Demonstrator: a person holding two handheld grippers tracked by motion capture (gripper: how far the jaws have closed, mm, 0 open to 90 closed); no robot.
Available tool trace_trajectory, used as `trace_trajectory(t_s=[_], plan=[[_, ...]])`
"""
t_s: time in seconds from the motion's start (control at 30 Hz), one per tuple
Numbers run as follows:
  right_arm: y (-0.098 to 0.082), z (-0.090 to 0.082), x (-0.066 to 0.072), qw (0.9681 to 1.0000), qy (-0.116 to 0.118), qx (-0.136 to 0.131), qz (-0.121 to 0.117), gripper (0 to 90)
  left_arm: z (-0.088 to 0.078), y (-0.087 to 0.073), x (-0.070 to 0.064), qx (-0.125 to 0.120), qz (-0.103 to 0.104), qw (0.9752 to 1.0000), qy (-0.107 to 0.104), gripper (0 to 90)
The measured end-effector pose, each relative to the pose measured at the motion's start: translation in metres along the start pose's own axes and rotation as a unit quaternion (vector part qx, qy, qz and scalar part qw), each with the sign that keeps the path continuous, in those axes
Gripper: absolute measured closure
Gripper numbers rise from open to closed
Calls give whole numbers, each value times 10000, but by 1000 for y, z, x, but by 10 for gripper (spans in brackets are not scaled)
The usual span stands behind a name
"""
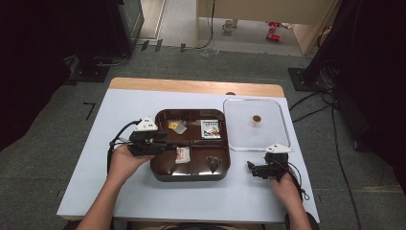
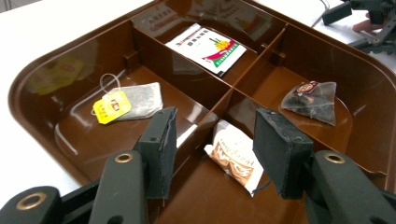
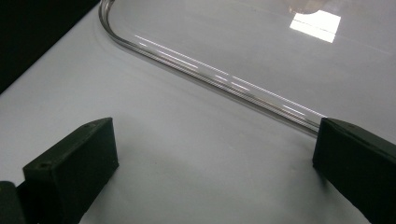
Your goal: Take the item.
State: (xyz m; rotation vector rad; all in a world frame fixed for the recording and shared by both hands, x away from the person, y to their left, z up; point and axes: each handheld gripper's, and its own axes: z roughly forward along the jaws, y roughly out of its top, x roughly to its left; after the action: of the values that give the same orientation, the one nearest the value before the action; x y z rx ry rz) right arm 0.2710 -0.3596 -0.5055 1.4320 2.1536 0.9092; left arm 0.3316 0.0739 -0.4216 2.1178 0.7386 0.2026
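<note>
- Your two hands come in from the near edge of the table (image 1: 119, 191), one gripper in each: two grippers in all.
- Your right gripper (image 1: 253, 168) sits low over the bare white tabletop, just near of the clear lid (image 1: 239, 124). In the right gripper view its jaws stand wide apart with only table between them; the lid's rounded rim (image 3: 210, 77) runs across just beyond the tips.
- Your left gripper (image 2: 212, 151) reaches in over the left rim of the brown tray (image 1: 191, 175). Its jaws are about half open and hold nothing; they straddle the divider between the two left compartments, and the far jaw is over the orange-and-white sachet (image 2: 233, 158).
- There is one tray, split into four compartments, with one packet in each: four packets.
- Near left compartment: the orange-and-white sachet, a flat oblong. In the high view its long axis runs near to far.
- Near right compartment: one dark pyramid tea bag (image 2: 312, 100), its tagged end toward the middle of the tray.
- Far left compartment: one flat tea bag (image 2: 140, 99) with a yellow tag (image 2: 111, 106); in the left gripper view its string loops beyond the tag.
- Far right compartment: one white printed sachet (image 2: 208, 48), lying flat; its print is too small to read.
- One clear lid lies flat on the table, just right of the tray, with a single small brown knob (image 1: 257, 119) at its middle.
</note>
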Motion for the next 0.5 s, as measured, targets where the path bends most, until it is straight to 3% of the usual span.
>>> trace_trajectory(t_s=[0.33,0.5], plan=[[0,0,0,10000,-1,0,-9,0,17,1,-8,348,168,9991,-162,544],[0,0,0,10000,-3,0,-12,0,28,1,-11,672,225,9975,-58,537]])
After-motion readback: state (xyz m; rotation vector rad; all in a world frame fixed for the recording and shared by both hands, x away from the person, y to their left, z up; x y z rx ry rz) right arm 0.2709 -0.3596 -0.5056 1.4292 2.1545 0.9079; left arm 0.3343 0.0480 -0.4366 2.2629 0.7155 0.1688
